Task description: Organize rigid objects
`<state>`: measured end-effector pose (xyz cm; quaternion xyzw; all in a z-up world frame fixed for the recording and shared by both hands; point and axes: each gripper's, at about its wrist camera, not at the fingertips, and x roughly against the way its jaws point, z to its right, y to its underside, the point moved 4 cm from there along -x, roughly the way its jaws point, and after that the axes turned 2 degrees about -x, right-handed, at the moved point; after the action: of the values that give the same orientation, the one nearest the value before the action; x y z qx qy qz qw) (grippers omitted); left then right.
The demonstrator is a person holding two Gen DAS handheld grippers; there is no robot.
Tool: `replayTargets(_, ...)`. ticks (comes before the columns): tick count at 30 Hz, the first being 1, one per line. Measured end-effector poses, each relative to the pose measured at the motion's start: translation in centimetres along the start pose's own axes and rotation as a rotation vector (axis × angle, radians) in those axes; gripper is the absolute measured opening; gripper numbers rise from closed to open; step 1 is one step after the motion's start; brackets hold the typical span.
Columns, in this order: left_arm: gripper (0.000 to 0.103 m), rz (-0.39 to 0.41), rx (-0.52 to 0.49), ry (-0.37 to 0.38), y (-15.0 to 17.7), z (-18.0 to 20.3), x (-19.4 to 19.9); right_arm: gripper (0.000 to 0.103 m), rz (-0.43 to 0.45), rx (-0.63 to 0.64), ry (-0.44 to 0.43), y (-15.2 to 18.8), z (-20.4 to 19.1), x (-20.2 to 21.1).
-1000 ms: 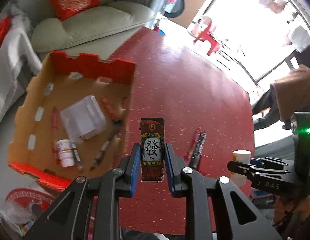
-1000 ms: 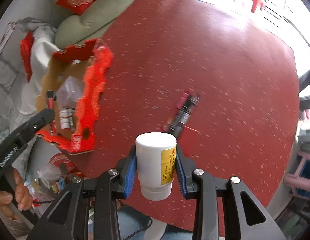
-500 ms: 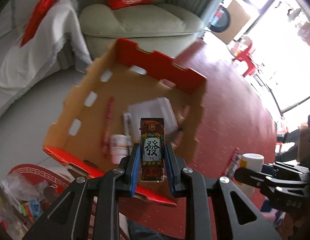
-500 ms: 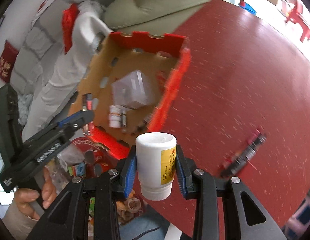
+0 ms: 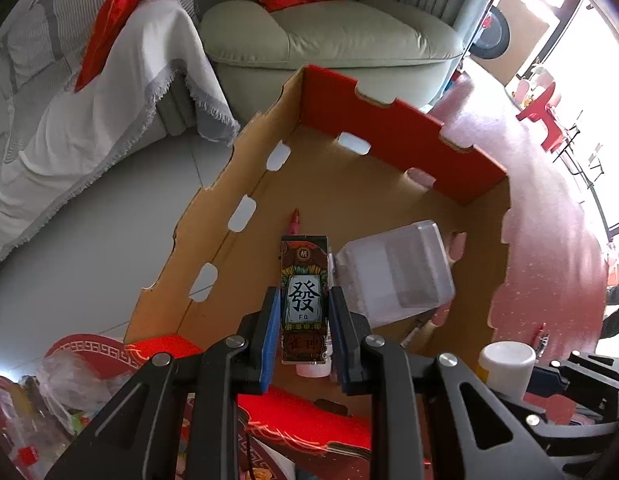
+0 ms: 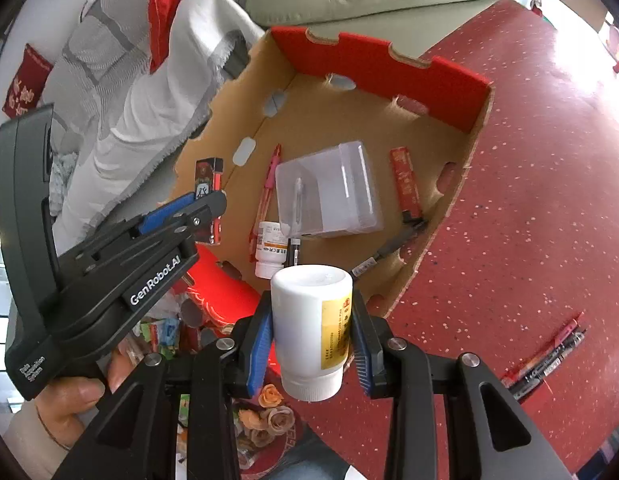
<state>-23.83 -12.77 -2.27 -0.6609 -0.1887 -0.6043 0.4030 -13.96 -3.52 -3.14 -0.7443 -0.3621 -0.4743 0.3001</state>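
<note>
Your right gripper point(image 6: 311, 344) jaws clamp the white bottle point(image 6: 309, 328) above the cardboard box's point(image 6: 441, 216) near corner; release now and it may clip the rim and roll onto the tabletop point(image 6: 529, 200). Your left gripper point(image 5: 303, 332), jaws pinching the mahjong-print box point(image 5: 304, 300), points steeply down over the clear container point(image 5: 393, 272) and could knock it.

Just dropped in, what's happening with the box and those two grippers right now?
A person is tidying loose items into the cardboard box. The left gripper holds a small mahjong-print box above the box's inside. The right gripper holds a white bottle over its near edge. Inside lie a clear plastic container, another bottle and pens. More pens remain on the red table.
</note>
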Motion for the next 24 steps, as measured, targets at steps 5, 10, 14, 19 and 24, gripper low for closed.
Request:
replayTargets(5, 0.025, -0.023, -0.005, -0.022, 0.5, -0.2, -1.2, 0.037, -0.028, 0.016, 0.021, 0.0, -0.1, -1.4)
replayTargets(10, 0.028, -0.037, -0.017, -0.056, 1.1, -0.3, -2.6, 0.037, -0.057, 0.031, 0.050, 0.1, -0.1, -3.2)
replayTargets(14, 0.095, -0.023, -0.040, -0.085, 1.5, -0.3, -3.2, 0.072, -0.077, 0.071, 0.082, 0.7, -0.2, -4.2)
replayTargets(19, 0.103, -0.093, -0.068, -0.094, 2.9, -0.1, -4.8, 0.074, -0.076, 0.139, 0.097, 1.7, -0.8, -4.2)
replayTargets(24, 0.103, -0.133, -0.091, -0.087, 4.4, 0.3, -5.5, 0.074, -0.108, 0.067, 0.103, 2.8, 0.3, -3.9)
